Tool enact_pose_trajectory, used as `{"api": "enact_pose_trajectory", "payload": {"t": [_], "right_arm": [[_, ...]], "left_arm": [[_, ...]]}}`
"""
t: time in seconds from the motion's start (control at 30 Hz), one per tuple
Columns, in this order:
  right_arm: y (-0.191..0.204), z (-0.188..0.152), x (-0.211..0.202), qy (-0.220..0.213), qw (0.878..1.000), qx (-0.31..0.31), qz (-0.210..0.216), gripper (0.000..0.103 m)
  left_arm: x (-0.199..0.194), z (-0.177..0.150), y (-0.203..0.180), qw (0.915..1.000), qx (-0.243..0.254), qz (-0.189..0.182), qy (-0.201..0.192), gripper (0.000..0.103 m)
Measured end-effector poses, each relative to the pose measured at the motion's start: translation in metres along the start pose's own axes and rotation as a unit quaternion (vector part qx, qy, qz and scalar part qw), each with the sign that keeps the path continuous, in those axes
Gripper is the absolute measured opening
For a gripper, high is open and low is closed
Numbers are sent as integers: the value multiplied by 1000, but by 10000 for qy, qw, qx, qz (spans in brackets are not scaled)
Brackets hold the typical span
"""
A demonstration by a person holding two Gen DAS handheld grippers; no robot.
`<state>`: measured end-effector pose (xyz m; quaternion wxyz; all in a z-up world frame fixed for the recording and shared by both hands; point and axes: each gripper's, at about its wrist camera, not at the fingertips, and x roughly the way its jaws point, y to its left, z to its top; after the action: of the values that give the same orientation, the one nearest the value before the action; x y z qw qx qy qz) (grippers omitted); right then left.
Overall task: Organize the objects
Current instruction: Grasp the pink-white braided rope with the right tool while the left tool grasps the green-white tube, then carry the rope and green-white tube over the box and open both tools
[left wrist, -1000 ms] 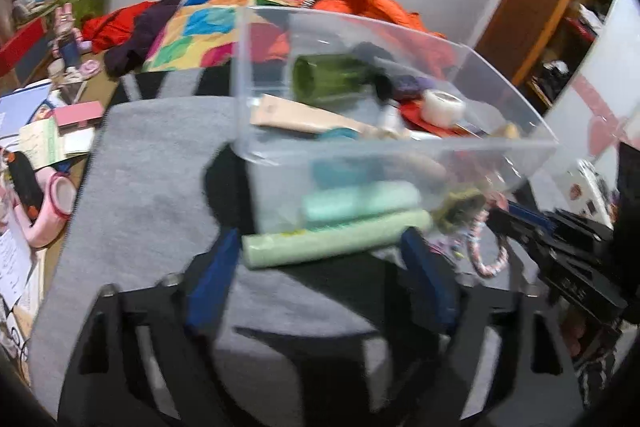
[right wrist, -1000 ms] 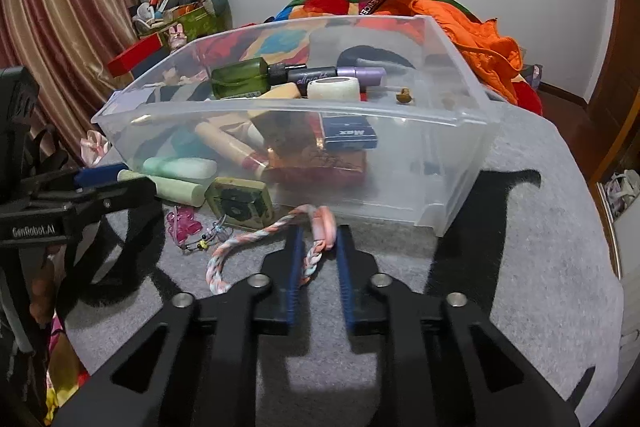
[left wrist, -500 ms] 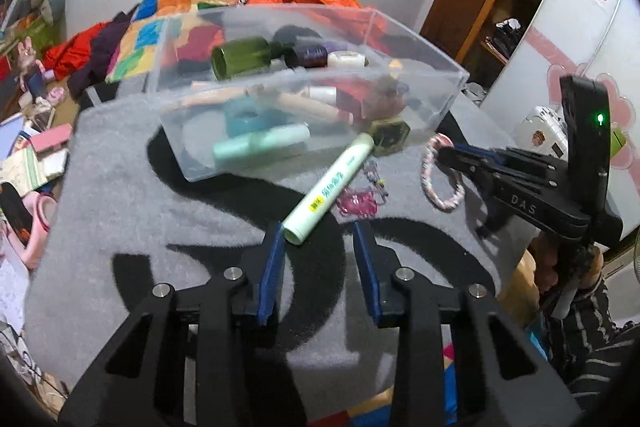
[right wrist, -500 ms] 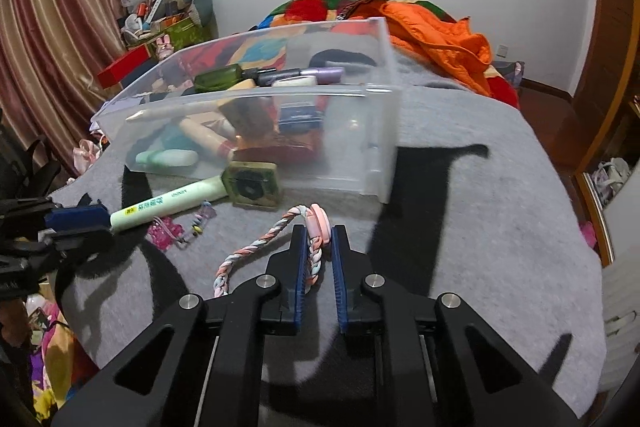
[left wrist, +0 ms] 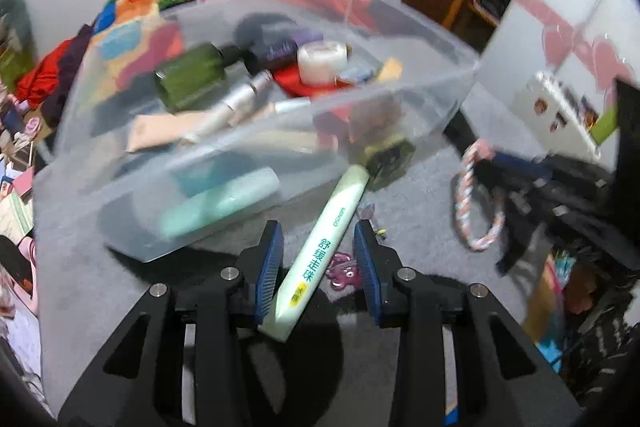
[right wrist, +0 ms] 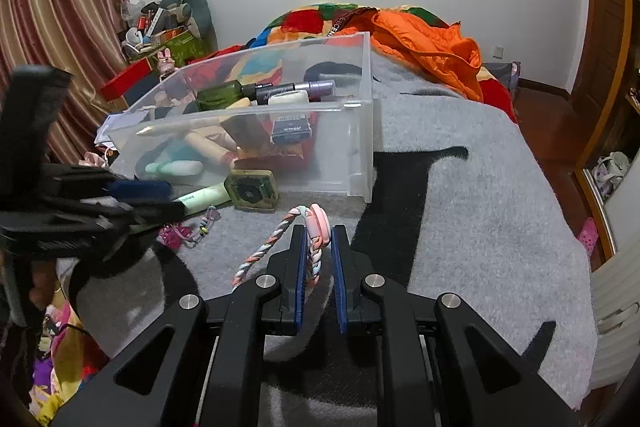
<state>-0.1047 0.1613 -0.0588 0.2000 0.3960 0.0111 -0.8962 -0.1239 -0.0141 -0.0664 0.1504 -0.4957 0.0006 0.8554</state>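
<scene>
Two tools are busy: the left tool [left wrist: 316,267] stands open around the pale green tube [left wrist: 324,251], whose long axis runs forward-right toward the clear bin [left wrist: 256,131] (just ahead). The right tool [right wrist: 318,259] grips the braided loop [right wrist: 280,239].

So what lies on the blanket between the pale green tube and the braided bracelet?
A small pink charm trinket lies on the grey blanket between the green tube and braided bracelet; the right wrist view shows it best.
</scene>
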Motion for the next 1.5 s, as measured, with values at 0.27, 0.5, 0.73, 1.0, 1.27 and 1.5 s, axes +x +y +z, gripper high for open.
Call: {"api": "enact_pose_trajectory", "payload": {"t": [0.27, 0.5, 0.73, 1.0, 1.27, 1.5], "right_arm": [[4, 1, -2, -39, 10000, 16, 79, 11], [11, 2, -6, -104, 9997, 15, 203, 11], [21, 8, -21, -298, 9992, -78, 248, 11], [34, 28, -38, -654, 9971, -253, 308, 11], [38, 56, -52, -1046, 9935, -315, 307, 11], [42, 77, -46, -1197, 9917, -365, 299, 11]], "left_arm": [[-6, -11, -10, 9993, 233, 288, -82, 19], [-19, -32, -17, 9986, 119, 454, -232, 15], [-47, -36, -21, 9970, -91, 408, -653, 15], [-87, -25, -22, 9913, -205, 438, -1227, 15], [-114, -11, -13, 9836, -431, 573, -1654, 15], [-122, 5, -2, 9762, -576, 801, -1929, 15]]}}
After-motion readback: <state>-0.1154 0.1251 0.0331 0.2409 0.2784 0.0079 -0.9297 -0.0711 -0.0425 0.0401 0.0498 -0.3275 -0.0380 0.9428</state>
